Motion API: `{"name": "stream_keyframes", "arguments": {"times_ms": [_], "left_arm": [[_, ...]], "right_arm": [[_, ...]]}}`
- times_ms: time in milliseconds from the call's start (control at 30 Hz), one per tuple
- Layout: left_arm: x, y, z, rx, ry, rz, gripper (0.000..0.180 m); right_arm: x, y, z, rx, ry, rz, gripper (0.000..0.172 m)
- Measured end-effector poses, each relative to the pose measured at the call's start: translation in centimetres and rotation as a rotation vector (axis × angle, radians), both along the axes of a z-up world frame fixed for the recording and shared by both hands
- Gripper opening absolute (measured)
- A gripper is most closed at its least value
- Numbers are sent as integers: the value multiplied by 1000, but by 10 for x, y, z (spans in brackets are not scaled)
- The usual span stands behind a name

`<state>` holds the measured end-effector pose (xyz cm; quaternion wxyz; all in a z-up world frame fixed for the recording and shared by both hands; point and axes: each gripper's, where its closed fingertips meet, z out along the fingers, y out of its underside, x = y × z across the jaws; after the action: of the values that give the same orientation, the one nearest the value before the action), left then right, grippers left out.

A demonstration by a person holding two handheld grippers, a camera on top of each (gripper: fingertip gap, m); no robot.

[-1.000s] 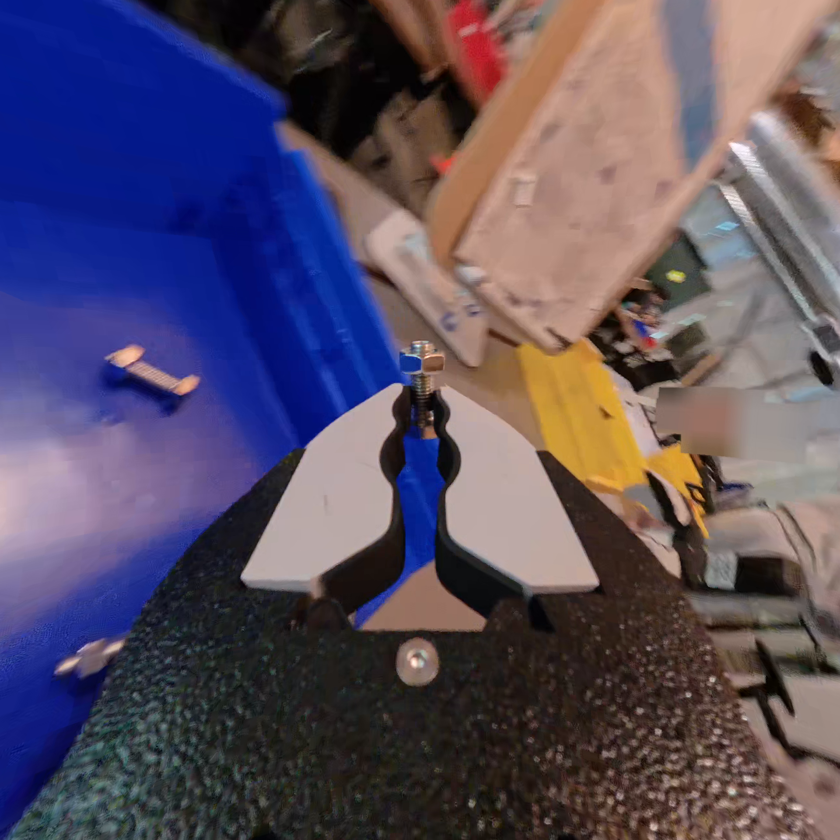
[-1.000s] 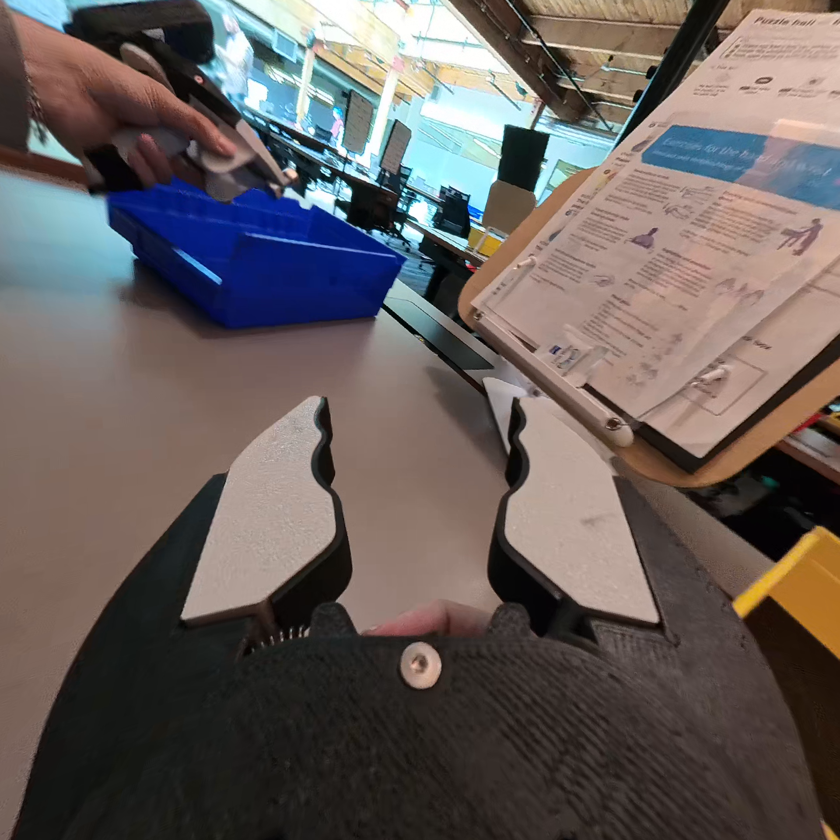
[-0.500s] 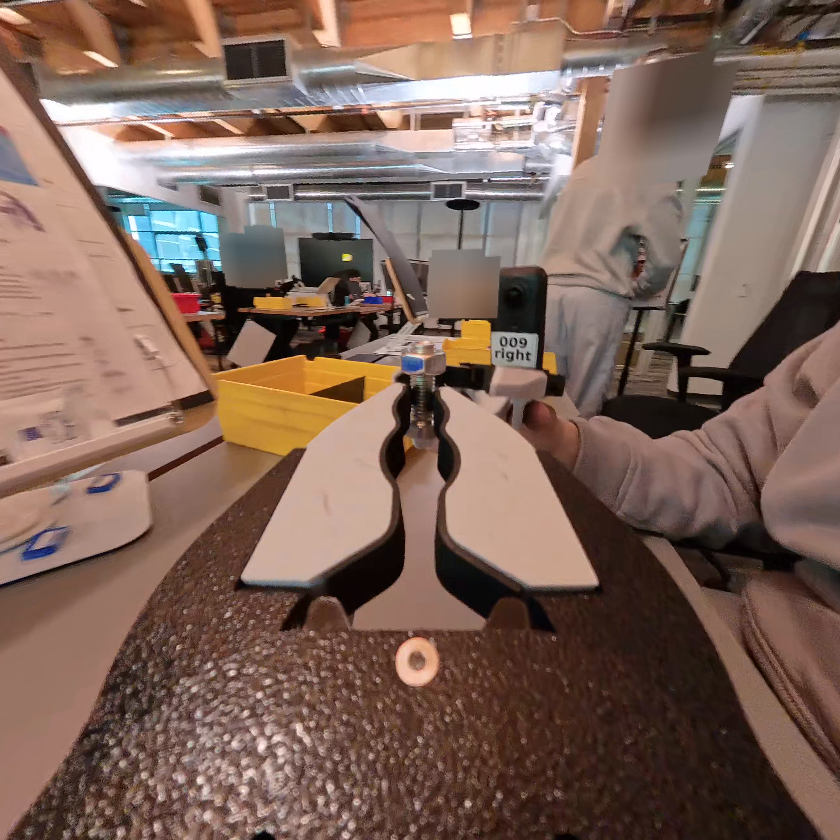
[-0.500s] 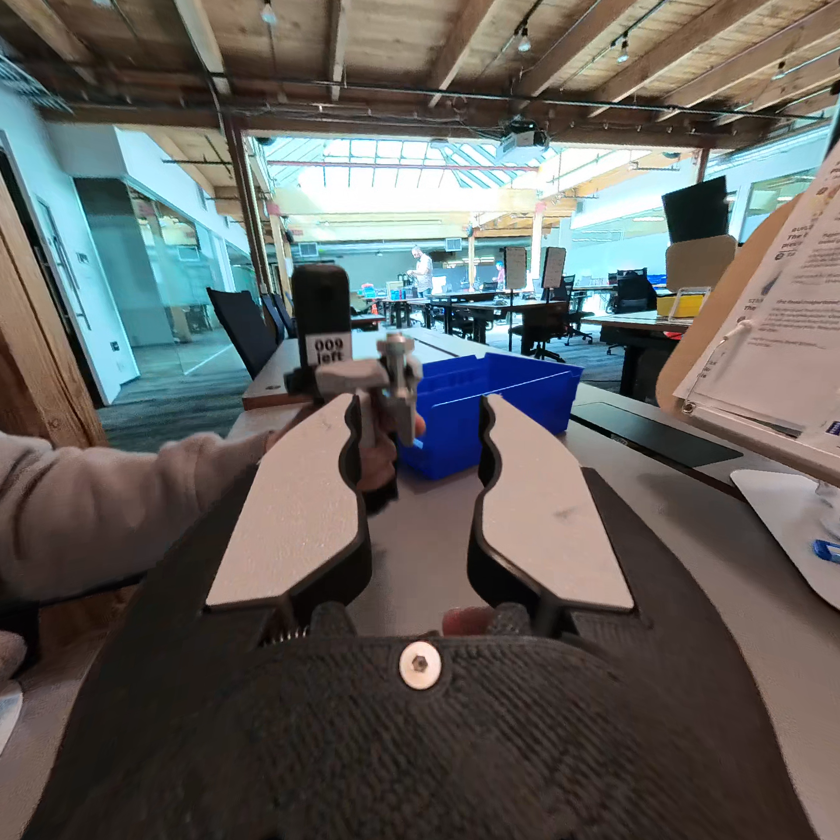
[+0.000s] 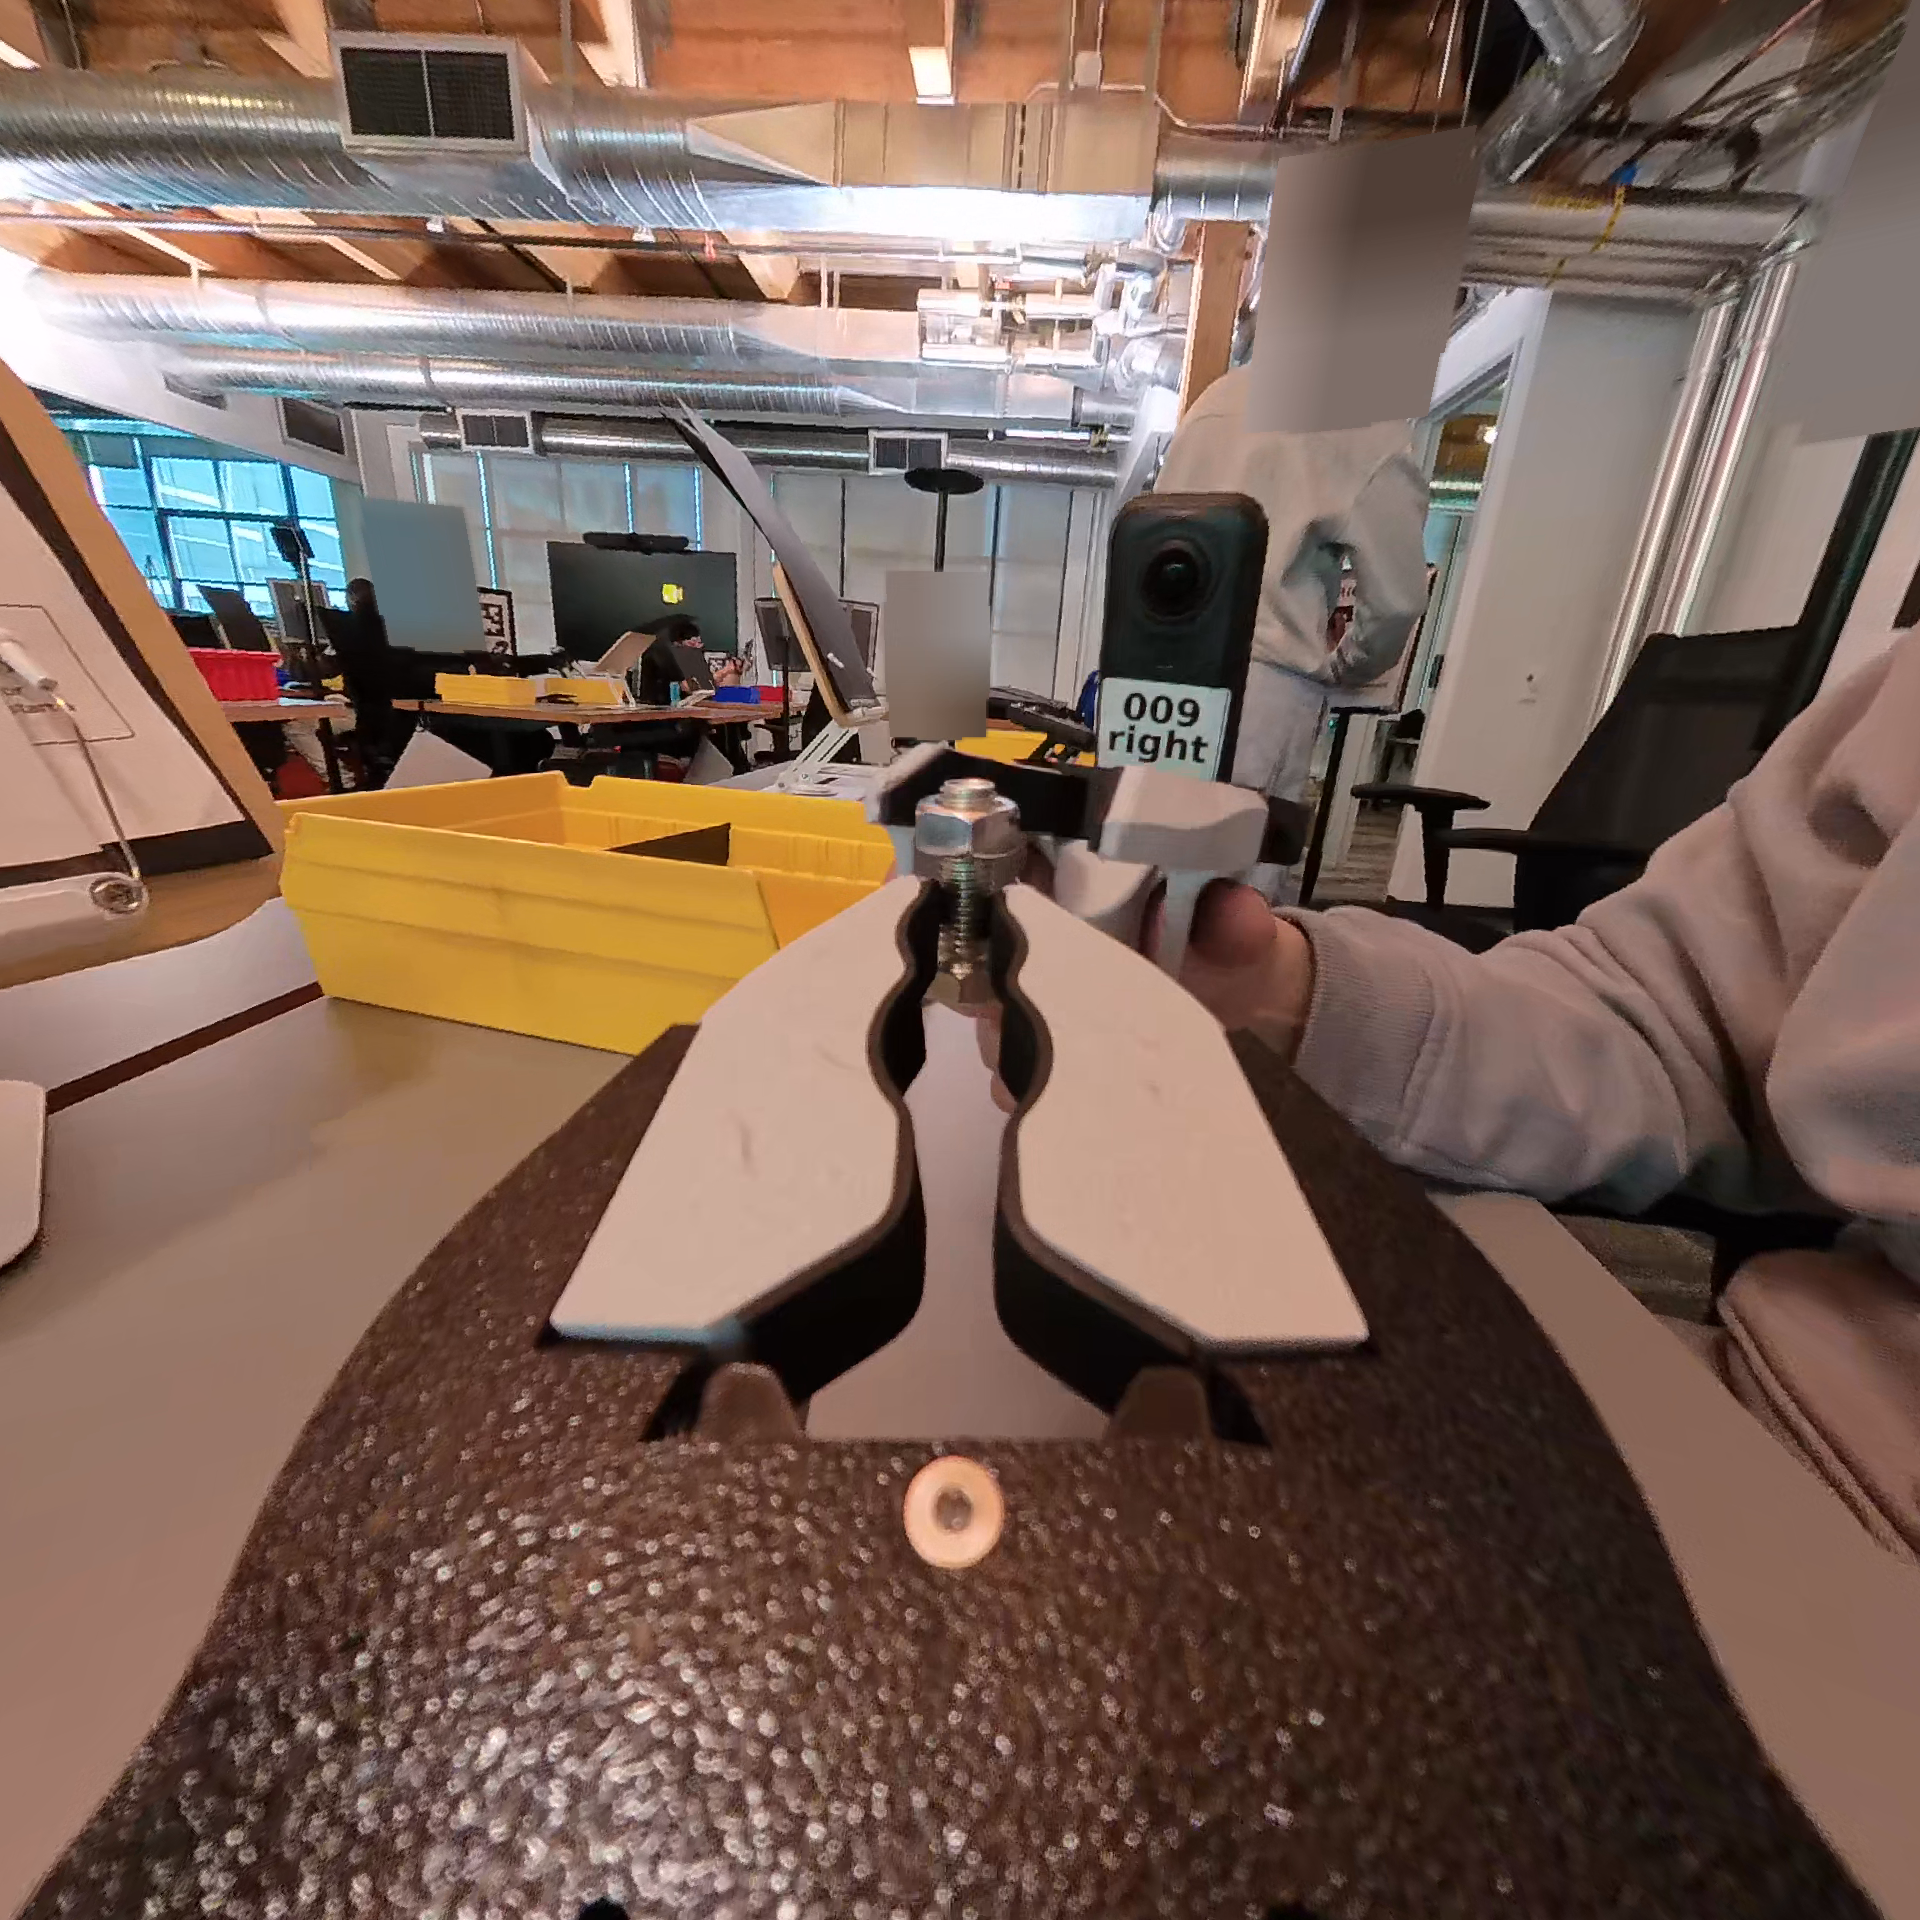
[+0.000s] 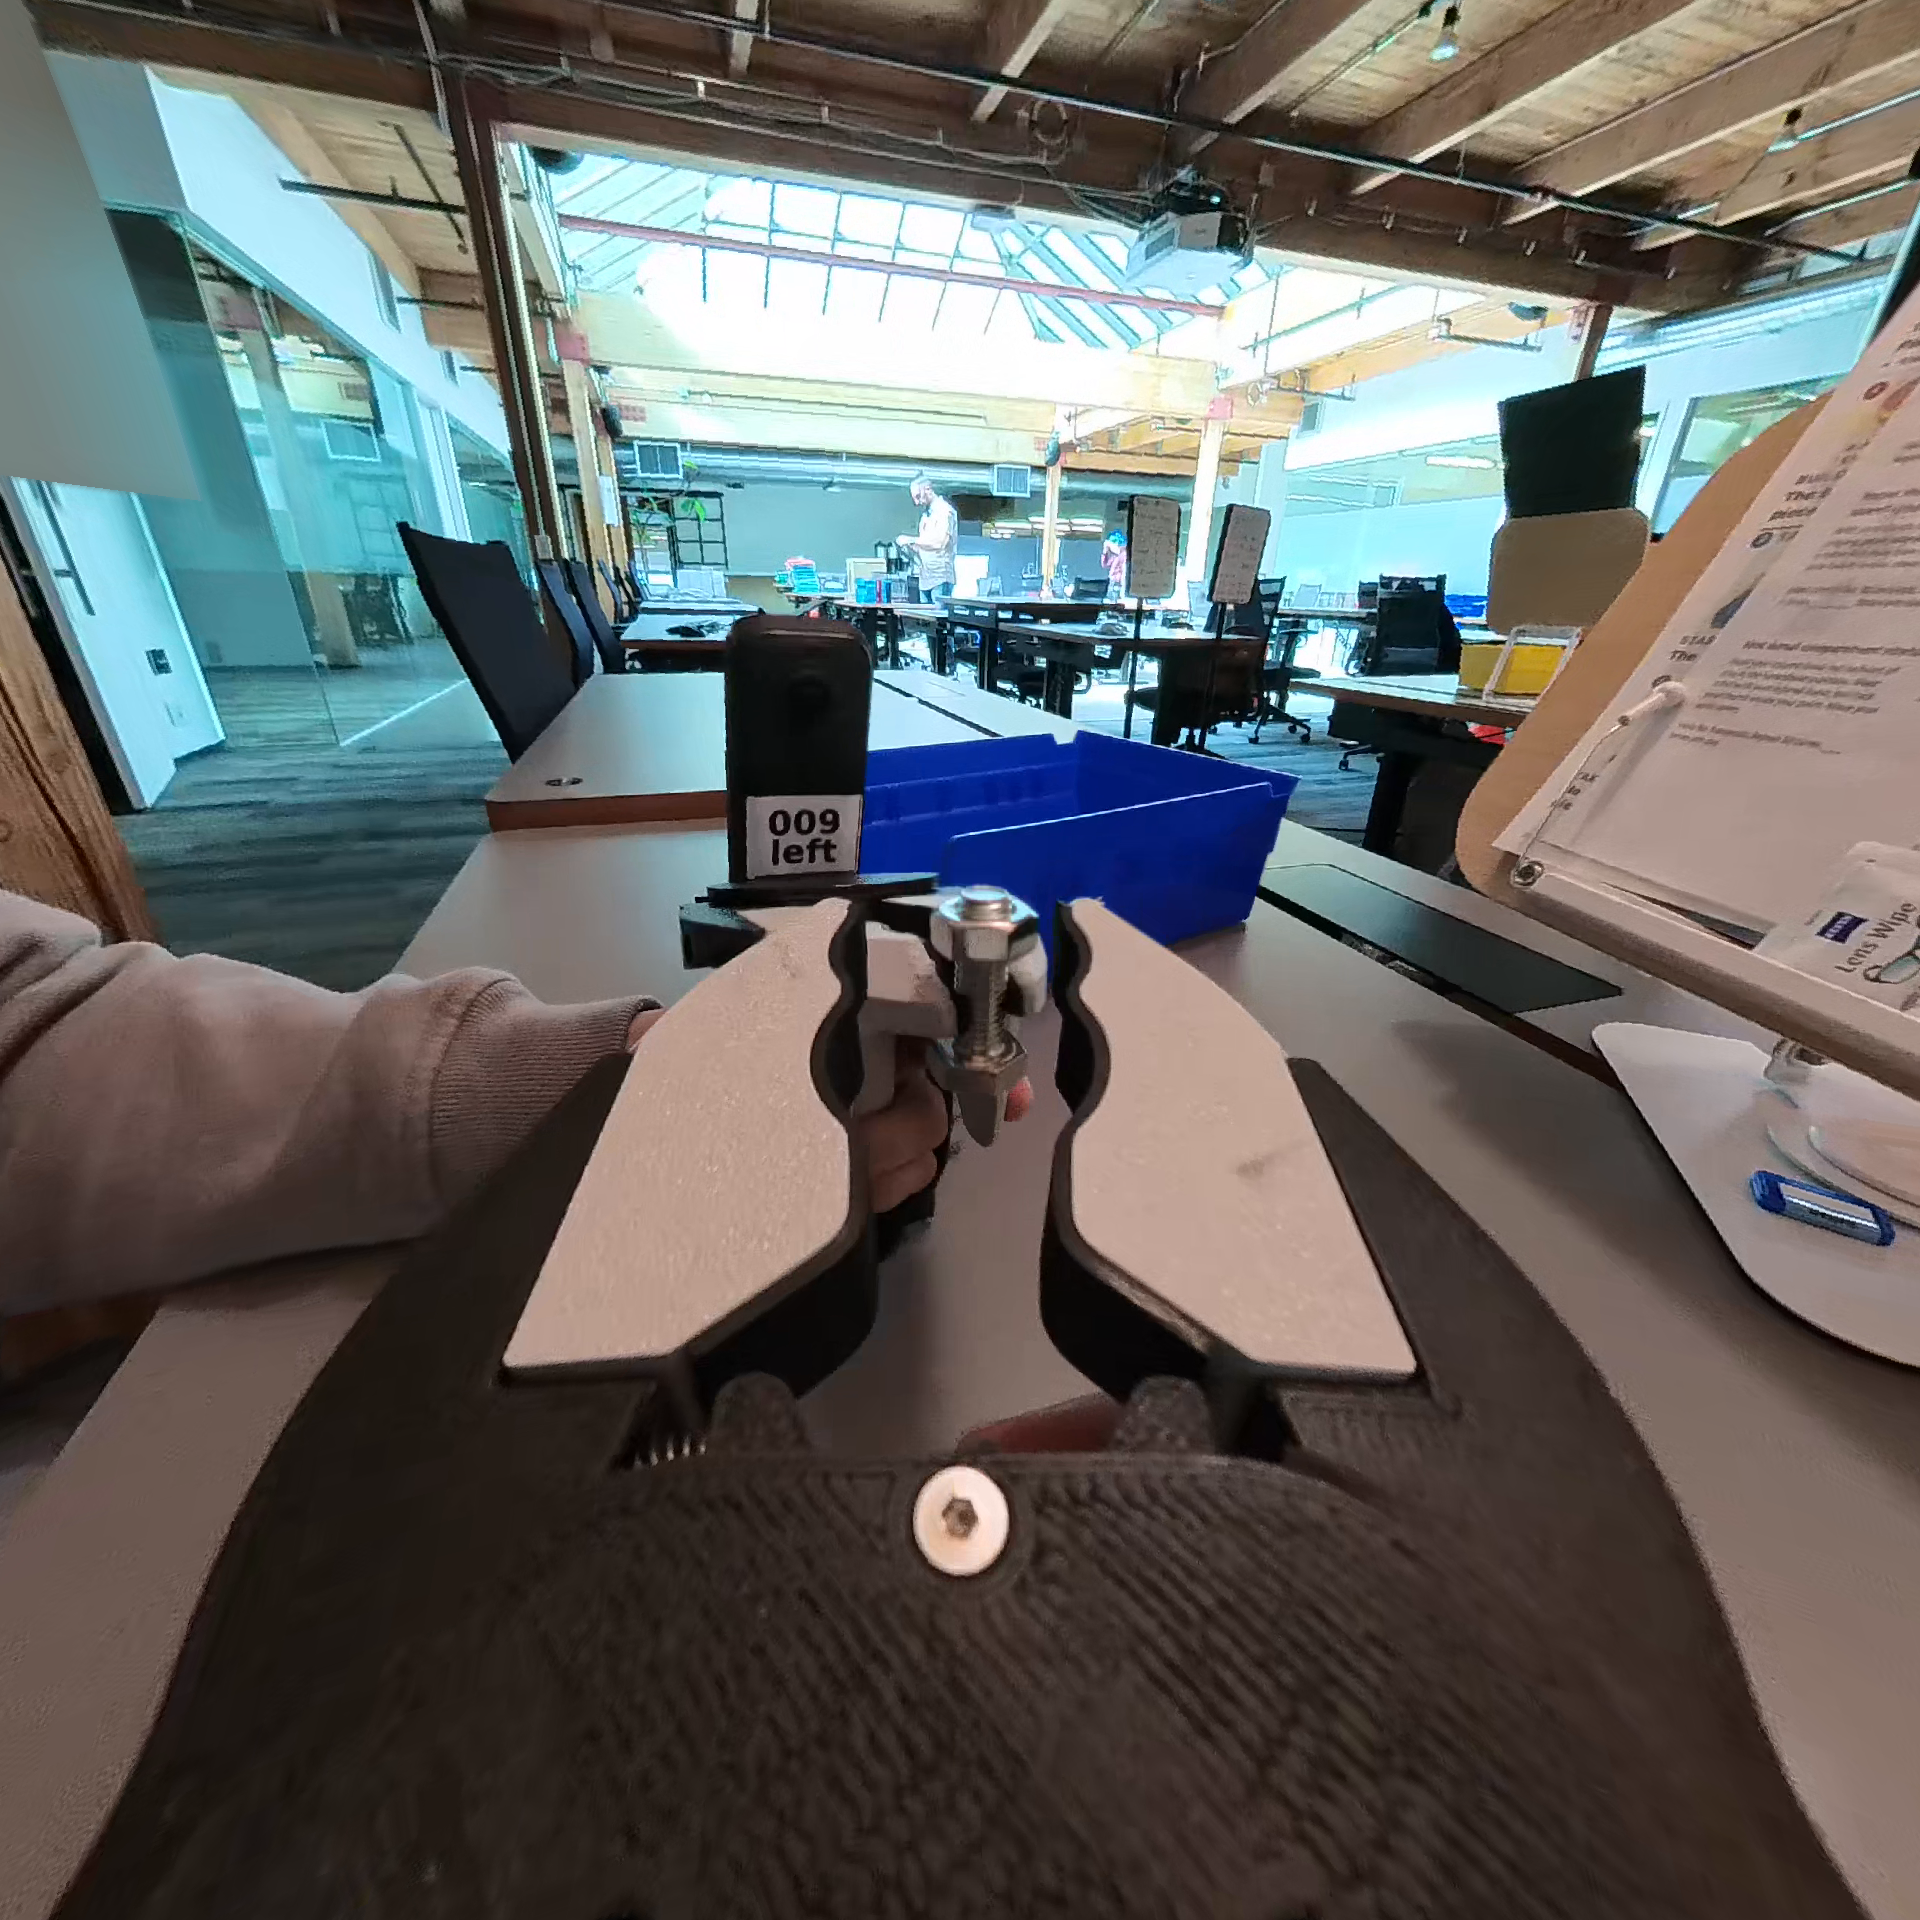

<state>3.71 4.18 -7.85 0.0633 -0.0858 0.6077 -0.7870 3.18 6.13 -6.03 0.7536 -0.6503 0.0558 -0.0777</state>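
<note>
My left gripper (image 5: 961, 920) is shut on a silver threaded bolt (image 5: 964, 925) and holds it upright above the grey table (image 5: 260, 1195). The pads press on the shank between a hex nut (image 5: 966, 831) at the top and the hex end below. My right gripper (image 6: 956, 930) faces it, open. Its fingertips (image 6: 1081, 925) stand on either side of the top nut (image 6: 982, 925), and a gap shows on the left side. The right gripper also shows in the left wrist view (image 5: 1132, 831), just behind the nut. The left gripper also shows in the right wrist view (image 6: 904, 997).
A yellow bin (image 5: 520, 914) stands on the table behind the bolt in the left wrist view. A blue bin (image 6: 1122, 842) stands behind it in the right wrist view. A tilted document stand (image 6: 1714, 727) on a white base (image 6: 1714, 1122) is at the right. A person (image 5: 1330, 582) stands farther off. The grippers are tip to tip, or close to it.
My left gripper swung up from the blue bin with the bolt still held. My right gripper turned to face it, came closer, and its jaws narrowed around the top nut.
</note>
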Motion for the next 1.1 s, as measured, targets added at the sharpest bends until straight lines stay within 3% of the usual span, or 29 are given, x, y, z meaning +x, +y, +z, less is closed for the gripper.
{"name": "stream_keyframes", "arguments": {"times_ms": [267,467,533,567,767,1100], "left_arm": [[-4,-10,-5,38,-20,4,8],[4,4,-1,10,-8,56,8],[4,10,1,-11,-11,62,8],[4,12,2,-11,-12,70,8],[1,4,-4,47,-36,84,8],[-4,-6,-6,62,-49,61,8]], "right_arm": [[3,3,-5,-23,-9,-34,23],[15,-9,-3,-13,5,-77,31],[26,-18,0,17,34,-137,21],[31,-22,2,40,49,-158,27],[9,-8,3,37,14,-52,40],[5,-2,-4,15,31,-27,30]]}}
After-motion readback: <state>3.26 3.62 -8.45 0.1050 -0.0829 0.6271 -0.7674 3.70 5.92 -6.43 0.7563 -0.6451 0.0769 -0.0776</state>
